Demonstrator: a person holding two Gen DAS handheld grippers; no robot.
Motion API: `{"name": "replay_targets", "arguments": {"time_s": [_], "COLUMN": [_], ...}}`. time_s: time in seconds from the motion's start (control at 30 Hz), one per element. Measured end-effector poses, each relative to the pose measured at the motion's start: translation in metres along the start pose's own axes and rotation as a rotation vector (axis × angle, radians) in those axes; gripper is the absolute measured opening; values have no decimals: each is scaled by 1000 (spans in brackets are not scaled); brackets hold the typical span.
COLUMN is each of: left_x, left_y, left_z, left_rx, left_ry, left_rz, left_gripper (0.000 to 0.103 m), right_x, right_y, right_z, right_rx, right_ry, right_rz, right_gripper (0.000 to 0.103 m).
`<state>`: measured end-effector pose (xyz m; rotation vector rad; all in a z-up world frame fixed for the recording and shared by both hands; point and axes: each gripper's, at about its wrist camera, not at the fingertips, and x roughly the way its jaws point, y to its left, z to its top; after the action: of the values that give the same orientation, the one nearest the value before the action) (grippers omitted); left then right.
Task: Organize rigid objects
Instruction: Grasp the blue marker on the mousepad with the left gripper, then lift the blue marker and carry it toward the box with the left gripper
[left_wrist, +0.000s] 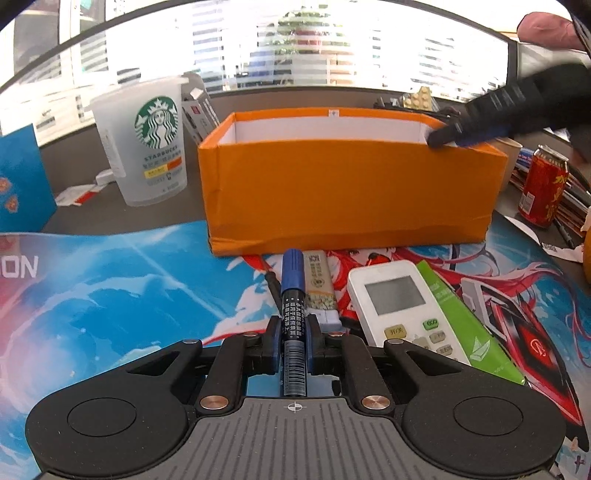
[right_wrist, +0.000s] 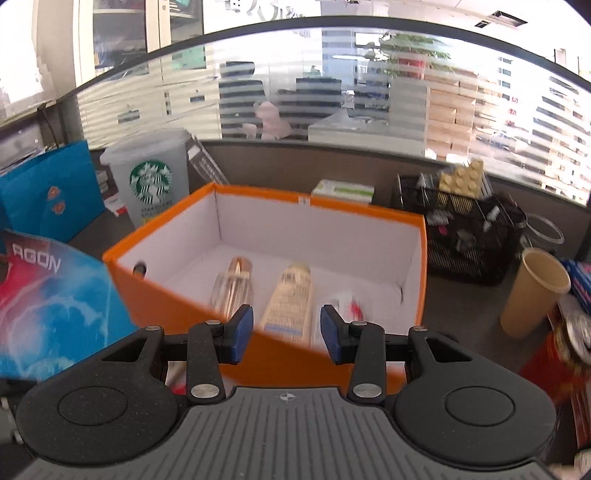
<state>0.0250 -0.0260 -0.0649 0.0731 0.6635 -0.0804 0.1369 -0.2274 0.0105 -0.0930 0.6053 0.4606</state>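
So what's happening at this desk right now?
A person is sorting desk items into an orange box. The left gripper is shut on a blue-capped marker lying on the mat in front of the box. The right gripper hangs open and empty over the box, where a clear bottle, a cream tube and another item already lie.

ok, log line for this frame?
left gripper: shut on blue-capped black marker | right gripper: open, empty, above orange cardboard box | white remote control: on mat
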Motion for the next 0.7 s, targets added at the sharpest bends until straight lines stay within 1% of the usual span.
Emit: {"name": "replay_targets", "arguments": {"time_s": [0.03,0.1,0.13,0.23,0.3,0.37,0.43,0.57,0.7], "left_x": [-2,-7,-10,-18,-23,-27,-30,-28,-30], "left_y": [0,2,3,6,10,14,17,22,18], "left_z": [1,3,4,12,19,27,35,55,71], "left_rx": [3,-1,-5,-17,-25,-39,-44,-74,-56], "left_ry": [-3,-6,-9,-32,-50,-68,-97,-96,-130], "left_rz": [-3,-16,-22,-30,-34,-34,-21,-46,-33], "left_gripper": [11,11,11,11,11,11,11,11,11], "right_x": [-4,-15,-20,-31,-35,-37,-38,-33,-28], "right_y": [2,9,12,17,22,28,33,42,45], "right_z": [-5,-13,-16,-22,-27,-35,-44,-58,-66], "right_rx": [-9,-39,-43,-25,-32,-31,-28,-17,-3], "right_ry": [-16,-48,-53,-59,-58,-44,-30,-5,13], "right_rz": [-10,-75,-82,-37,-37,-19,-3,16,34], "right_gripper": [38,39,39,39,39,39,39,39,39]}}
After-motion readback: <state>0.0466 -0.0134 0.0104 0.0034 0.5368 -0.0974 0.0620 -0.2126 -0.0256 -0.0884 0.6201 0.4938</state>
